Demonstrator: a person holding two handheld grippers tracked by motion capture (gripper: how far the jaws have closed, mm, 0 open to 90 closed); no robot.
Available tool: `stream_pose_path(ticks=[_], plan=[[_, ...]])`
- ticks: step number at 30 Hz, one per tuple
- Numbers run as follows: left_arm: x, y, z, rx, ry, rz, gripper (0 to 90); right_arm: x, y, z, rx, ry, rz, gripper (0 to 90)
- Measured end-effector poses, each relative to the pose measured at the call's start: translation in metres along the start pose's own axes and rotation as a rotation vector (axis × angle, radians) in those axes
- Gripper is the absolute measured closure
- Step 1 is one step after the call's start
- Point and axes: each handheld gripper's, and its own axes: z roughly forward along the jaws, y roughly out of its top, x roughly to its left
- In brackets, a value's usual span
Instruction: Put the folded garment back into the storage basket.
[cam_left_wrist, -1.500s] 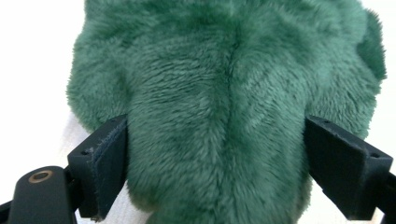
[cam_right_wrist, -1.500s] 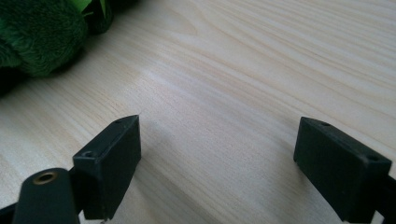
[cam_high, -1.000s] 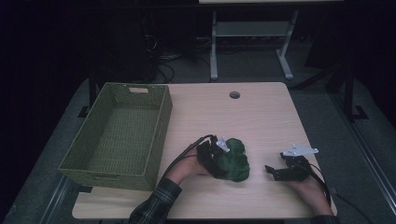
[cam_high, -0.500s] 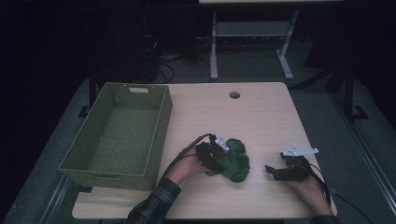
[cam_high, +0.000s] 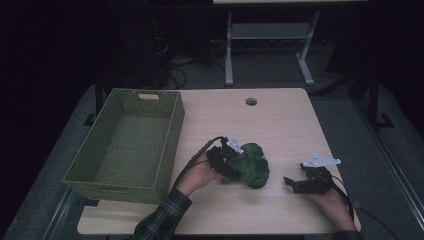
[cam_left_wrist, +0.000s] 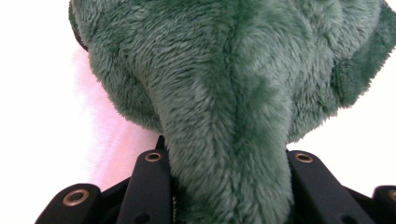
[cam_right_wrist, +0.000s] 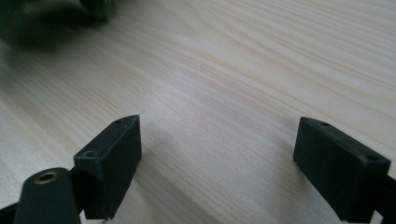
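A dark green plush toy (cam_high: 251, 170) lies on the wooden table (cam_high: 260, 120), near its front middle. My left gripper (cam_high: 231, 166) is shut on the toy's left side; in the left gripper view a fold of green fur (cam_left_wrist: 233, 140) is pinched between the two black jaws. My right gripper (cam_high: 291, 183) rests low over the table to the right of the toy, apart from it, with its jaws spread wide over bare wood (cam_right_wrist: 219, 140). A blurred green edge of the toy (cam_right_wrist: 95, 7) shows at the top left of the right gripper view.
A green woven basket (cam_high: 127, 142), empty, stands on the left part of the table. A round cable hole (cam_high: 251, 101) sits near the far edge. Beyond the table are a white desk frame (cam_high: 270, 45) and cables on the floor.
The left gripper and the toy have shifted slightly toward the left and nearer the front. The right gripper has stayed in place.
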Motion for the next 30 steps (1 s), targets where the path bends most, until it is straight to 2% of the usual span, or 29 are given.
stream_pose_path(ticks=[6,7,11,16,18,19,23,30], plan=[[0.000,0.008,-0.026,-0.020,0.027,-0.020,64.2,0.000,0.000,0.000,0.002,0.001,0.003,14.9],[-0.001,0.010,-0.031,-0.025,0.031,-0.034,64.2,0.000,0.000,0.000,0.001,0.001,0.003,14.9],[0.002,0.015,-0.049,-0.016,0.052,-0.031,64.1,0.000,0.000,0.000,0.002,0.001,0.003,14.9],[0.007,0.018,-0.076,-0.049,0.069,-0.053,64.1,0.000,0.000,0.000,0.001,0.001,0.003,14.9],[0.009,0.017,-0.082,-0.055,0.072,-0.064,64.1,0.000,0.000,0.000,0.001,0.000,0.004,14.9],[0.013,0.015,-0.094,-0.061,0.083,-0.074,64.1,0.000,0.000,0.000,0.001,0.000,0.004,14.9],[0.019,0.007,-0.115,-0.076,0.117,-0.100,64.1,0.000,0.000,0.000,0.001,0.000,0.005,14.8],[0.027,-0.007,-0.138,-0.081,0.156,-0.129,63.7,0.000,0.000,0.000,0.002,-0.004,0.006,13.6]])
